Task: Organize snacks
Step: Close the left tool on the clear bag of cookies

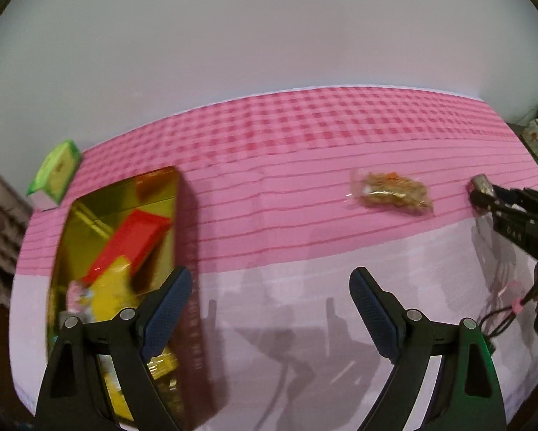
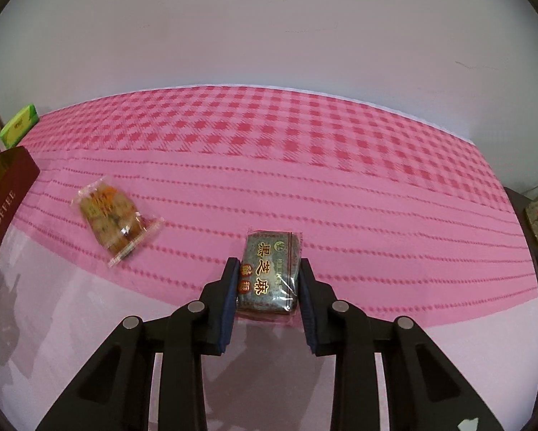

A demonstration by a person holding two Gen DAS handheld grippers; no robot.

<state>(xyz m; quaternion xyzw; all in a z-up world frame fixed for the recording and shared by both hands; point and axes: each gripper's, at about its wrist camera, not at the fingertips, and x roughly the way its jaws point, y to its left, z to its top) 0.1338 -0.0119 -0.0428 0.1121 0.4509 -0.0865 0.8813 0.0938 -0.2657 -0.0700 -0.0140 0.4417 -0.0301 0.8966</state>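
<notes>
Looking at the grip first, the right gripper (image 2: 265,287) has its jaws closed on the dark sesame candy packet (image 2: 270,274), but the pads only catch its two narrow sides and the wrapper is slick plastic, so I'd guess it could twist or slide out on the way to the gold tin (image 1: 89,222) far over on the left. That tin already holds a red box (image 1: 132,248) lying slanted over other packs, so dropping another one in could leave it propped on top. The left gripper (image 1: 269,309) points steeply down over the bare cloth, jaws wide and holding nothing, just right of the tin. A clear bag of brown snacks (image 1: 394,194) still lies on the pink tablecloth (image 1: 305,151) between the two grippers.
</notes>
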